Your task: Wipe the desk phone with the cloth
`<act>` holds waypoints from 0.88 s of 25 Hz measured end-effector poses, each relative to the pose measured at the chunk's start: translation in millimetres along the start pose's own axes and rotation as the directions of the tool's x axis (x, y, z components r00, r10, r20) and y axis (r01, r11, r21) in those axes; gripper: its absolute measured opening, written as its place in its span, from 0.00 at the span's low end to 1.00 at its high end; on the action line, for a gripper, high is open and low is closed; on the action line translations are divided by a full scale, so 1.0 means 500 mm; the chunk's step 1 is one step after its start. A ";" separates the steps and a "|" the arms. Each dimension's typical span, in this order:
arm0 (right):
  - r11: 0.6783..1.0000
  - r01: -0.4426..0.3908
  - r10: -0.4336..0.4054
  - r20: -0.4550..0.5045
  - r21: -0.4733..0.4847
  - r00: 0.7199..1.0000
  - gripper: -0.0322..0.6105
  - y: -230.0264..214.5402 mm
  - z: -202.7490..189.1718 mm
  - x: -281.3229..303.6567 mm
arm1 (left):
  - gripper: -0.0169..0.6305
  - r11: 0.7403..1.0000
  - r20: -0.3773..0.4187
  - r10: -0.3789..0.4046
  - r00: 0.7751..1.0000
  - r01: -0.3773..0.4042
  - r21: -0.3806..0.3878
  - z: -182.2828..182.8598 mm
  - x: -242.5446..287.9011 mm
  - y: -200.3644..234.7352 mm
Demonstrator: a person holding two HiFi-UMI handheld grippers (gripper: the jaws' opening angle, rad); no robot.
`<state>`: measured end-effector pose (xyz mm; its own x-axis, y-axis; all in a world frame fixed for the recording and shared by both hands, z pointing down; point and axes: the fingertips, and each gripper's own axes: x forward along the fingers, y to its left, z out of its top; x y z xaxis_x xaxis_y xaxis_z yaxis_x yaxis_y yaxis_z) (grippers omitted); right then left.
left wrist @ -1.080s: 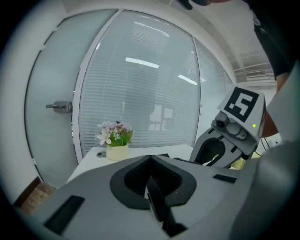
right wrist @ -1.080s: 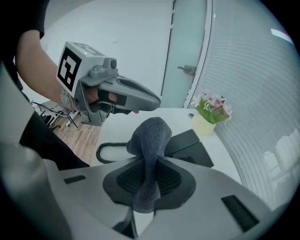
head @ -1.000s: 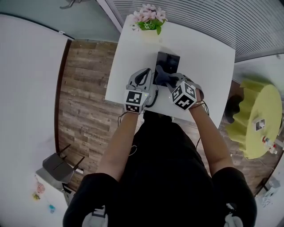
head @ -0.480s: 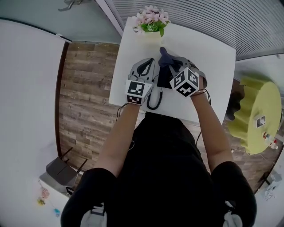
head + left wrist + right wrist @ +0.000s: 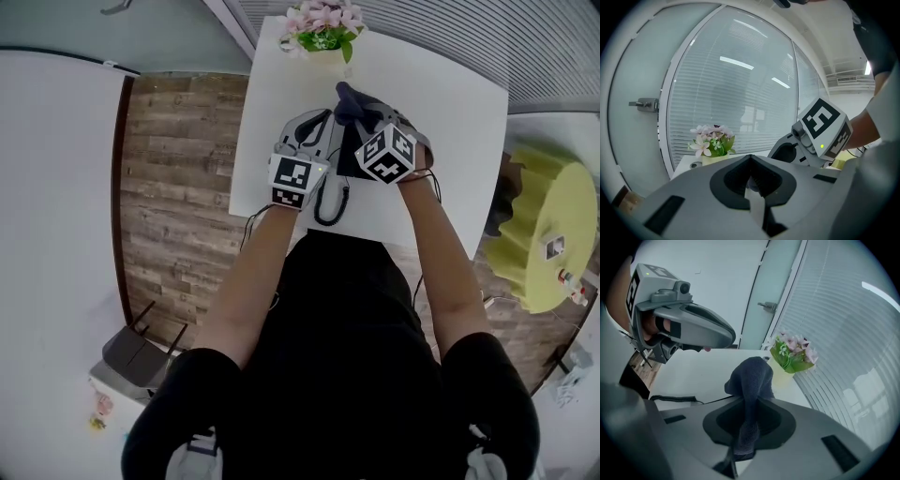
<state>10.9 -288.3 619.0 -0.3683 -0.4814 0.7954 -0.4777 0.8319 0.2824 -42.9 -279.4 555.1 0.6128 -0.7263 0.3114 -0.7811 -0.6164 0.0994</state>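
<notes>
The black desk phone [image 5: 343, 165] sits on the white table [image 5: 441, 141], mostly hidden under both grippers. Its coiled cord [image 5: 330, 202] trails toward the near edge and also lies on the table in the right gripper view [image 5: 670, 399]. My right gripper [image 5: 367, 111] is shut on a dark blue-grey cloth [image 5: 352, 99], which bunches up past the jaws [image 5: 751, 376] above the phone's far end. Just left of the phone hovers my left gripper [image 5: 317, 120], its jaws meeting with nothing visible between them [image 5: 751, 161].
A vase of pink flowers [image 5: 323, 23] stands at the table's far edge, close beyond the cloth [image 5: 792, 352]. Glass walls with blinds and a door handle [image 5: 768, 306] lie behind. A yellow-green round table [image 5: 553, 234] is to the right, and wooden floor [image 5: 178, 169] to the left.
My right gripper has carried the cloth from over the phone's middle toward its far end, nearer the flowers. The left gripper has shifted slightly the same way.
</notes>
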 end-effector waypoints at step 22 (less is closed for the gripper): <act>0.990 -0.142 0.142 -0.047 -0.003 0.989 0.15 0.162 -0.078 -0.003 | 0.04 0.999 -0.107 -0.005 0.994 0.001 -0.042 -0.139 -0.036 -0.049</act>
<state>4.0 -209.2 661.6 -0.3944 -0.3454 0.8516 -0.4185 0.8925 0.1682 -43.3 -230.0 612.5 0.6005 -0.6861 0.4106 -0.7849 -0.6037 0.1393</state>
